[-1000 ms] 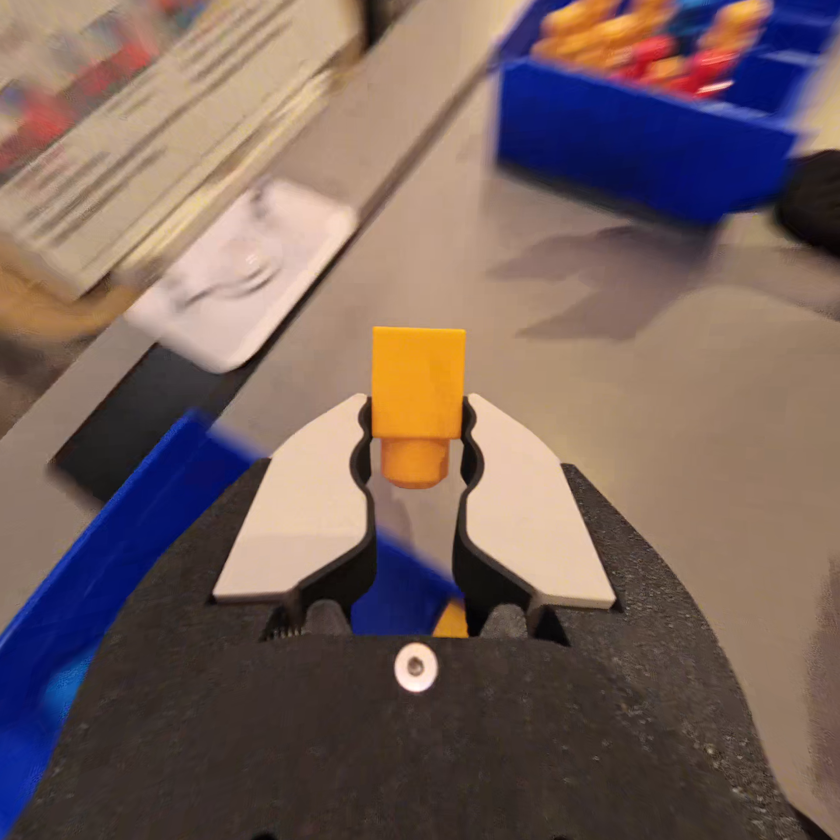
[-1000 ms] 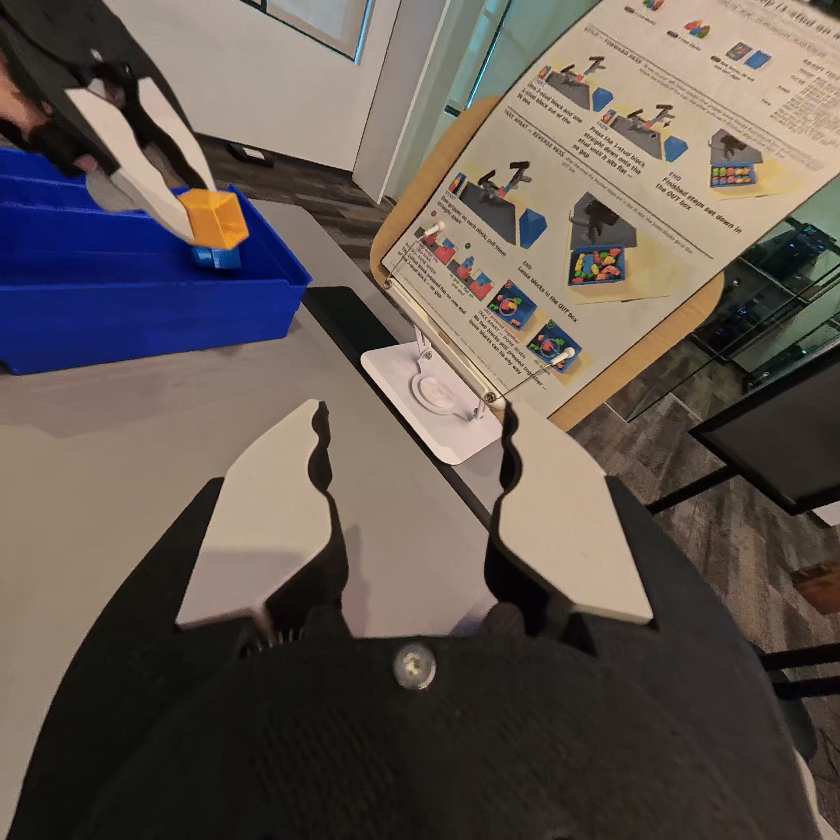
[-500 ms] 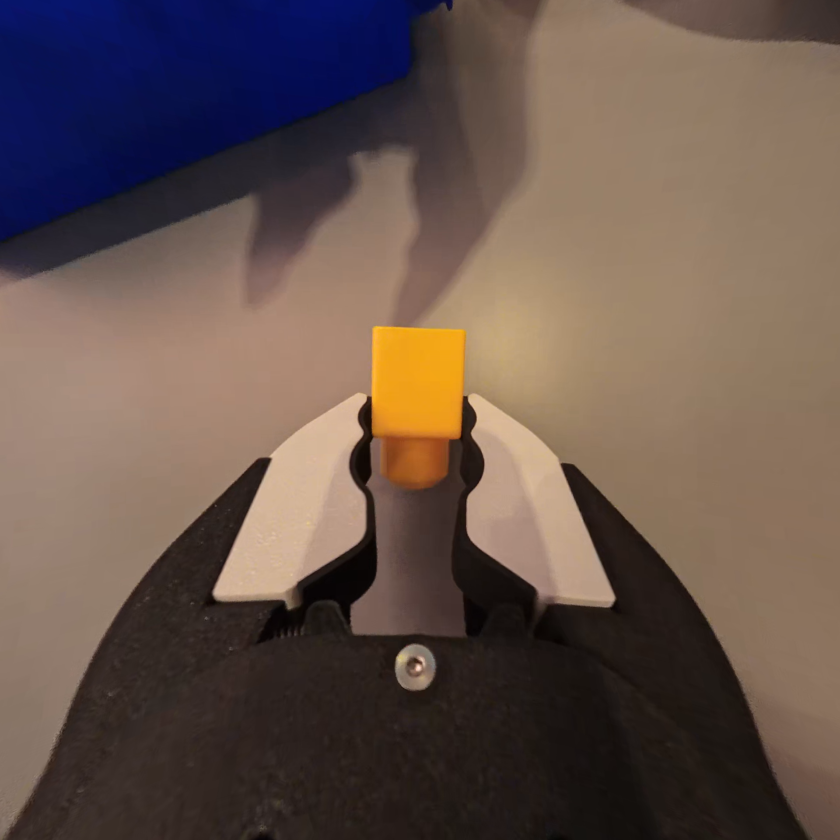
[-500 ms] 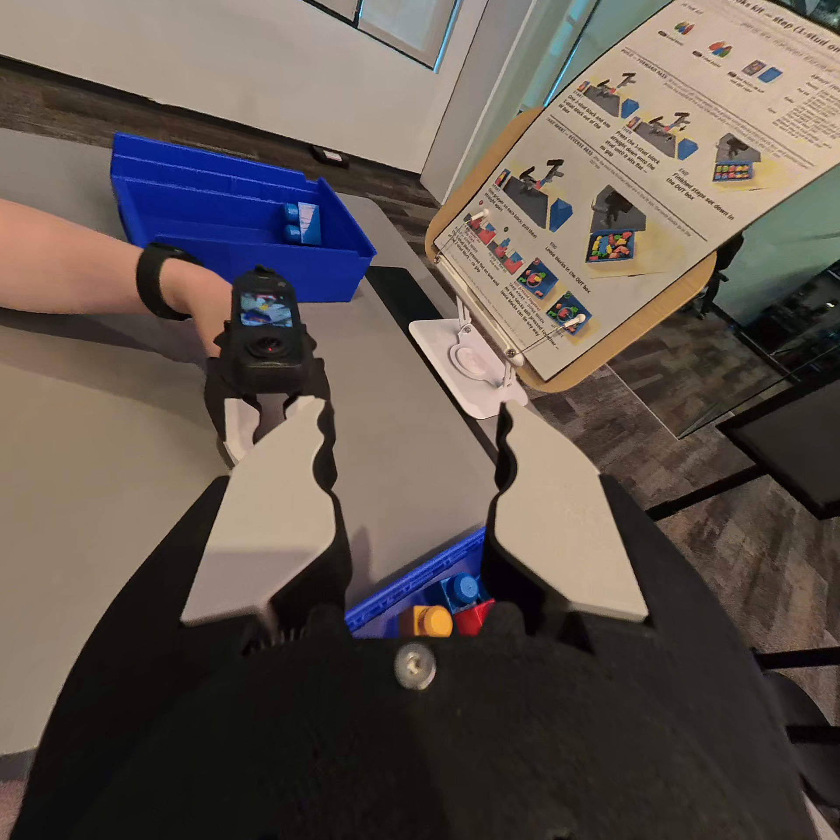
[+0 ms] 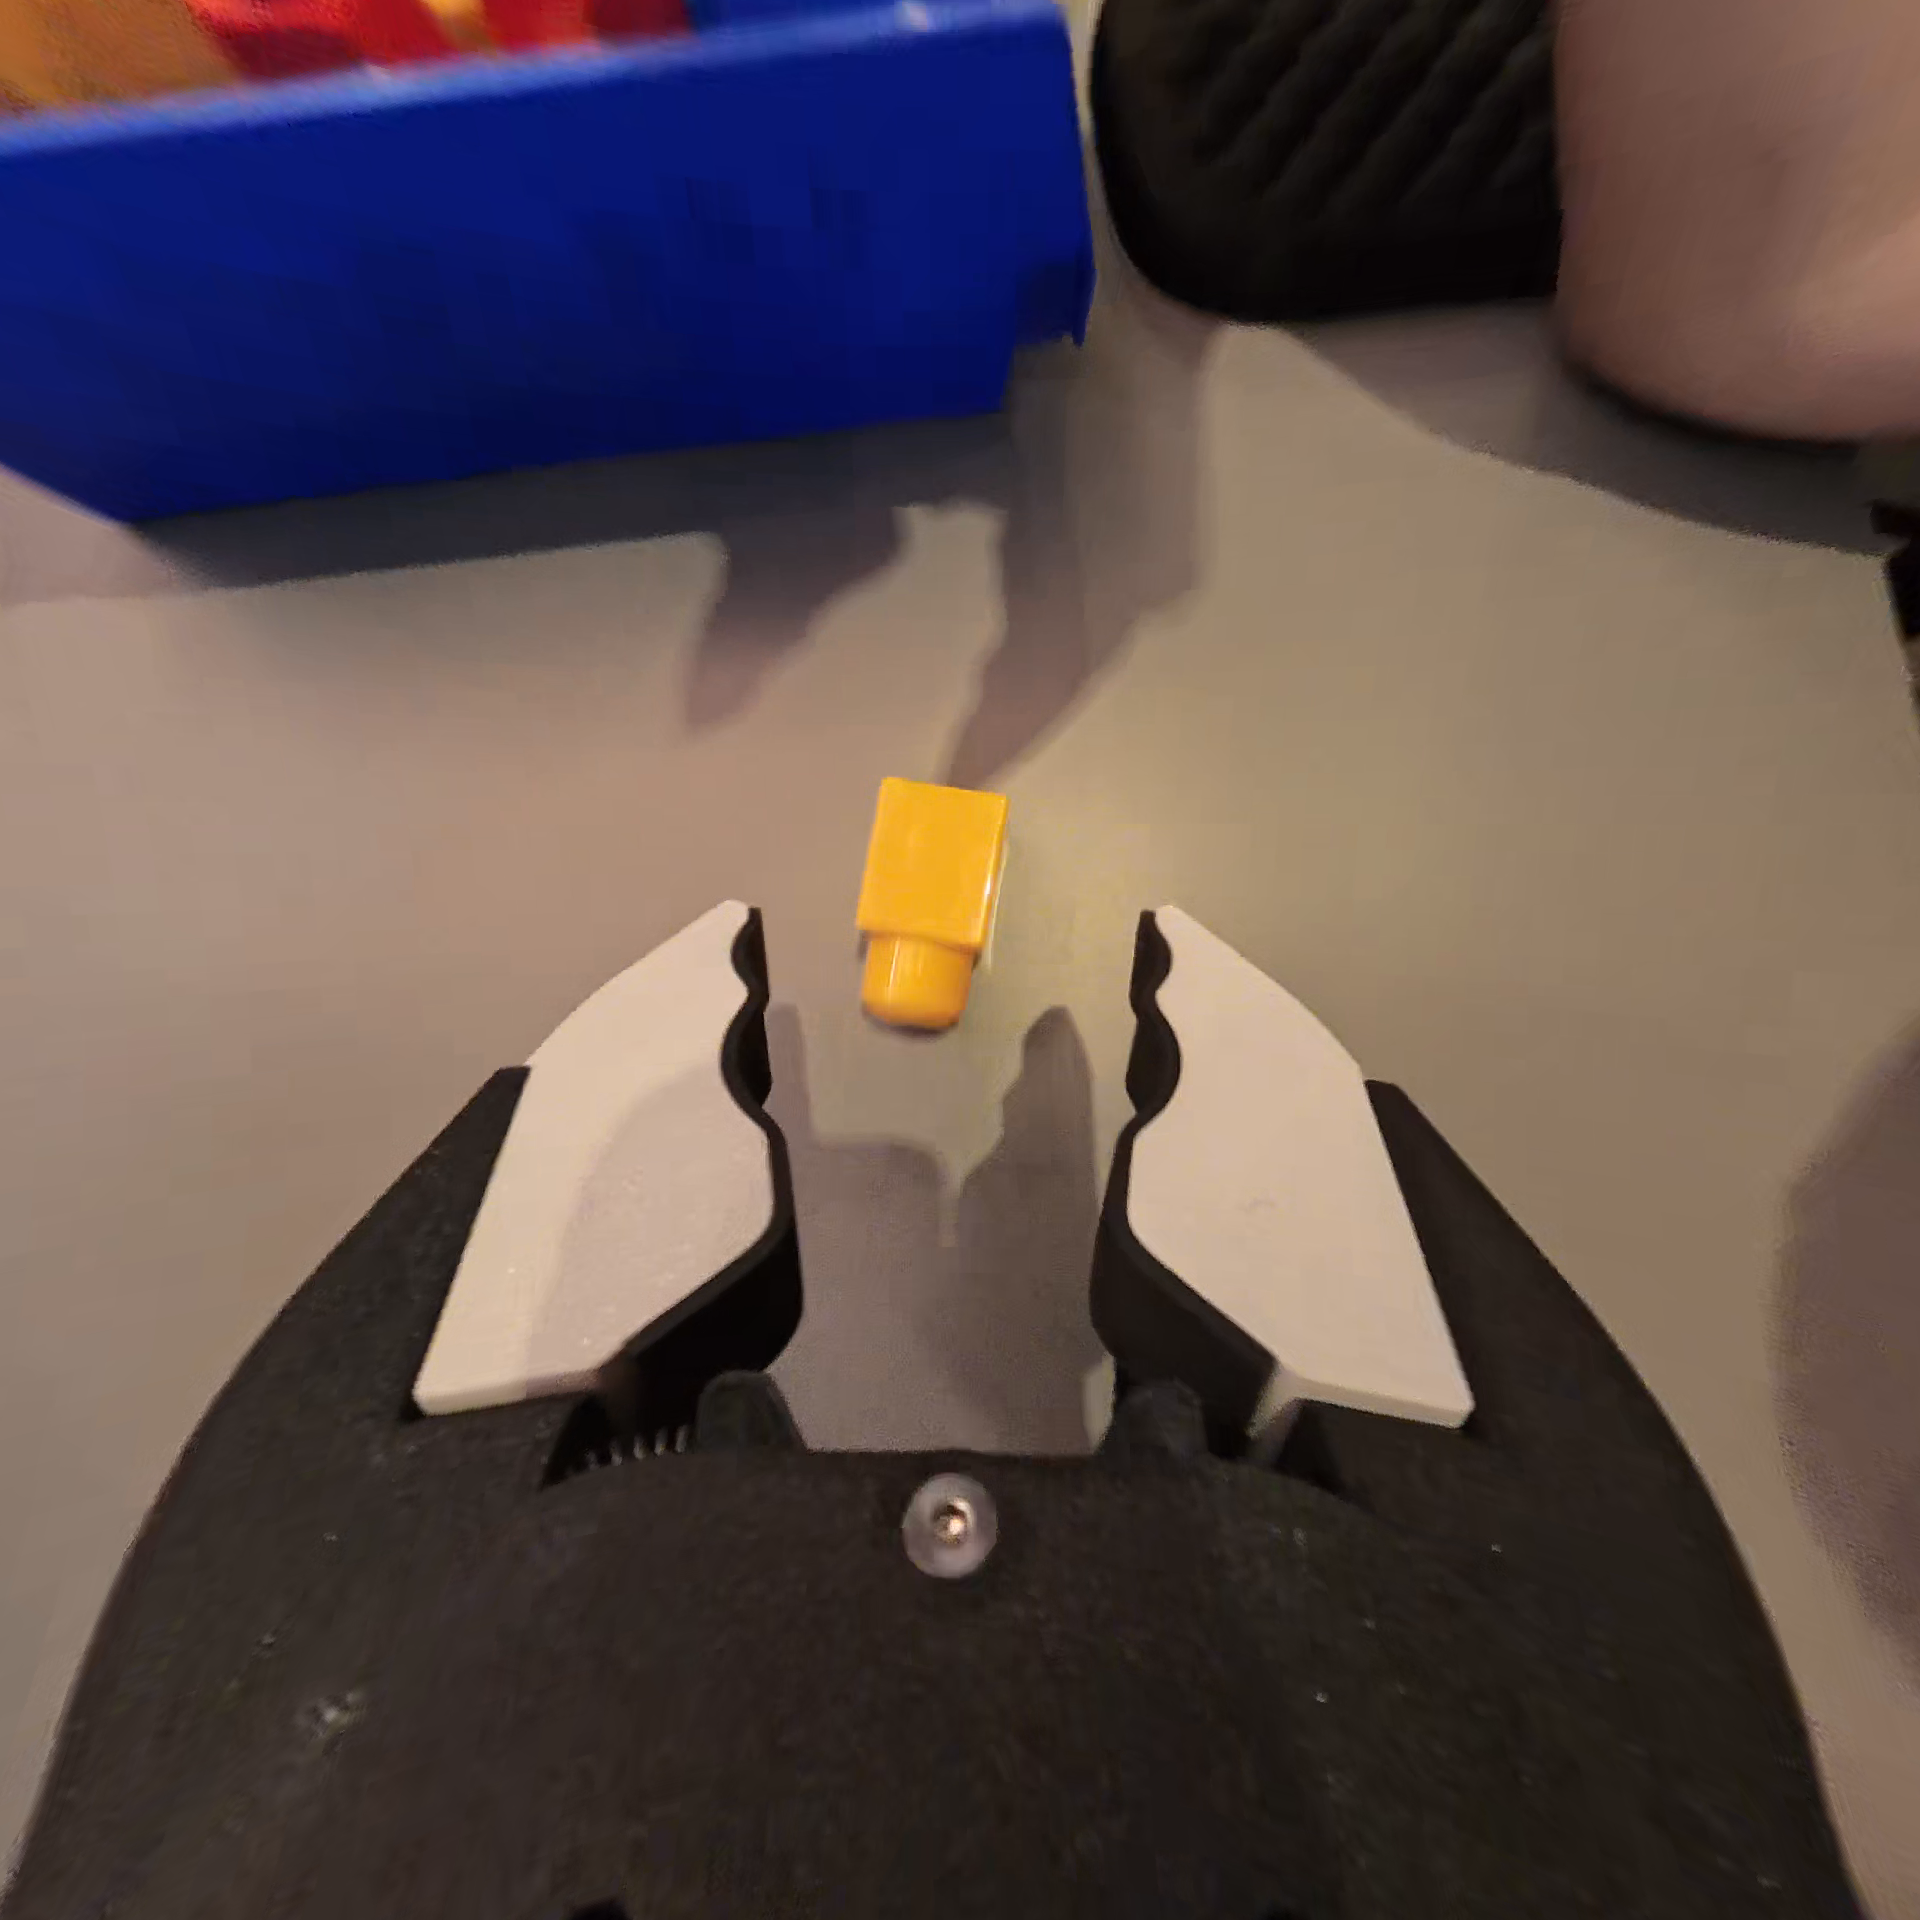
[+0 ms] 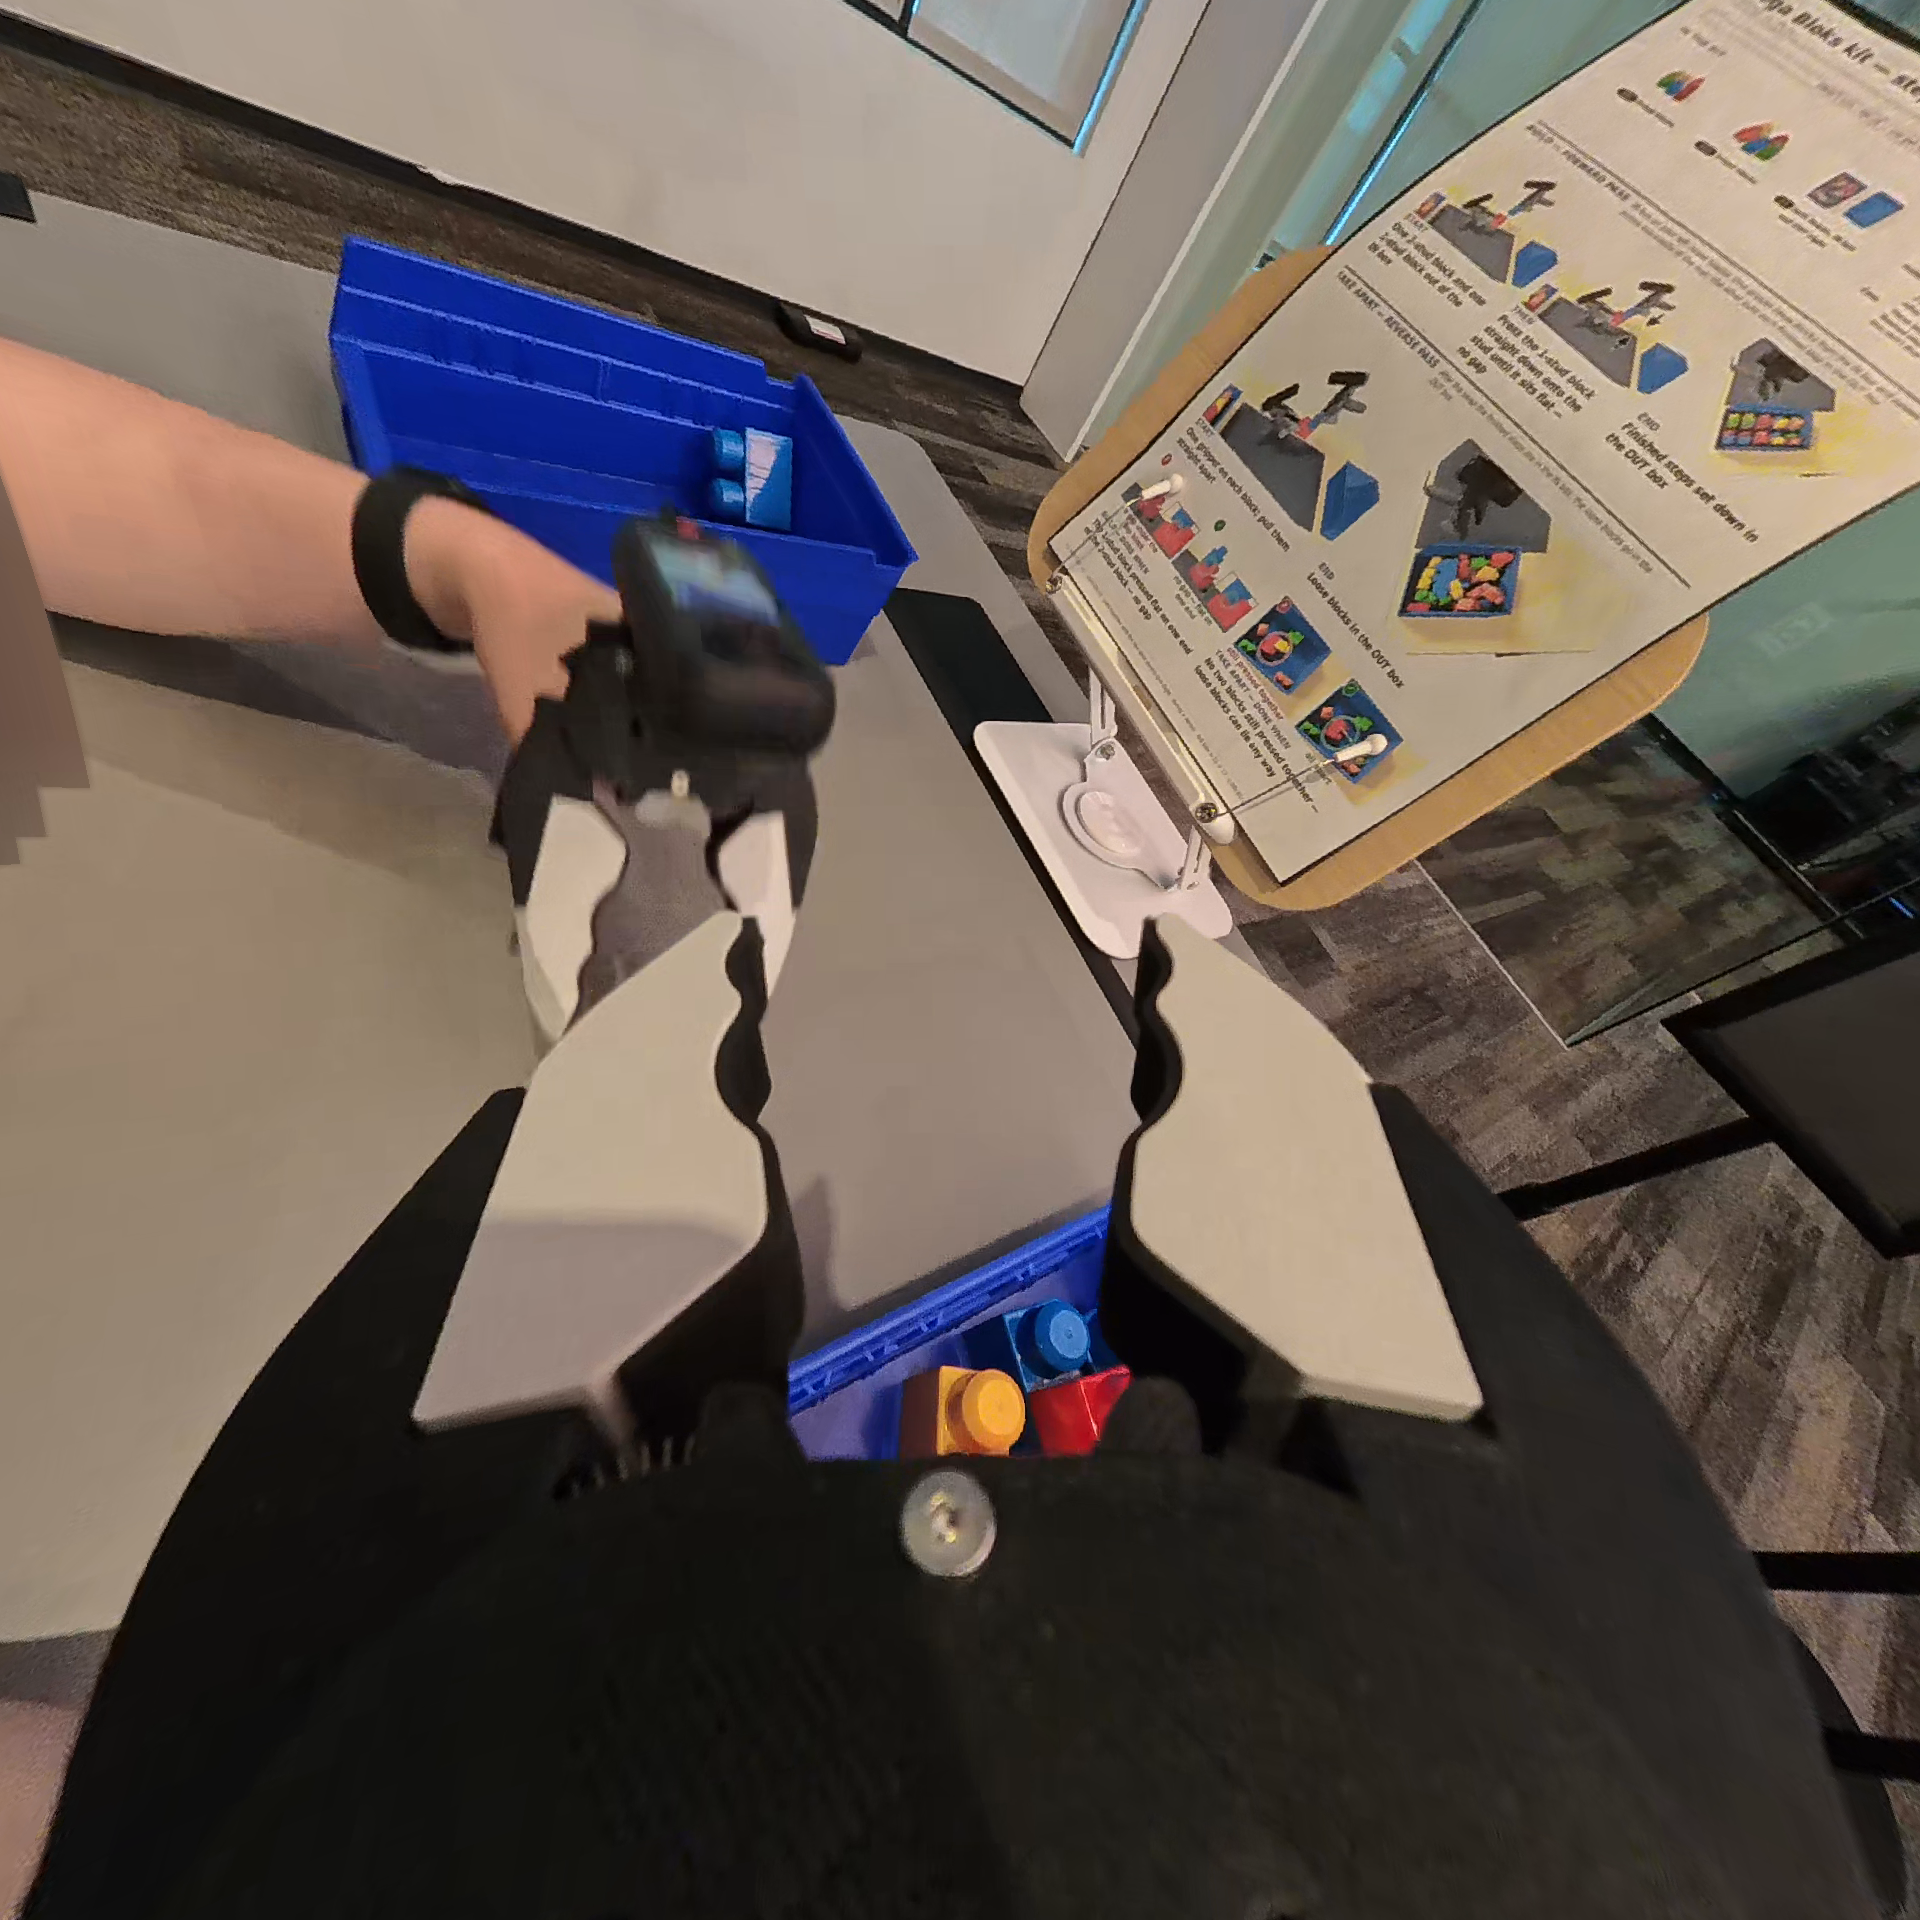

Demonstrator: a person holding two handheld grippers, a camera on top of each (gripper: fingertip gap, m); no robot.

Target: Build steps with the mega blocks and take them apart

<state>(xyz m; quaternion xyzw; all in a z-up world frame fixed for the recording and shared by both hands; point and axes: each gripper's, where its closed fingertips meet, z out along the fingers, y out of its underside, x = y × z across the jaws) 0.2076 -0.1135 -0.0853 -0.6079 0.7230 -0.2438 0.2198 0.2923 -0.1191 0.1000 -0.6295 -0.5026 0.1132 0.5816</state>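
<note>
1. The small orange plastic one-stud block [image 5: 932, 902] looks smooth and faintly glossy.
2. The grey table top [image 5: 312, 831] is matt and smooth (soft shadows, no sharp reflections).
3. The left gripper [image 5: 945, 935] has a rough, grainy black body, matt pale grey finger plates [image 5: 623, 1164] and a shiny metal screw [image 5: 948, 1527].
4. The blue plastic bin [image 6: 582, 436] is smooth with a slight sheen.
5. The printed paper sheet [image 6: 1455, 416] lies on a rounded light wooden board [image 6: 1475, 831], held on a smooth white plastic stand [image 6: 1091, 821].

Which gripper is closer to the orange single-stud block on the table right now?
Left. The left gripper hangs open right over the orange block, jaws either side. The right gripper is farther back, open above the bin of loose blocks.
</note>
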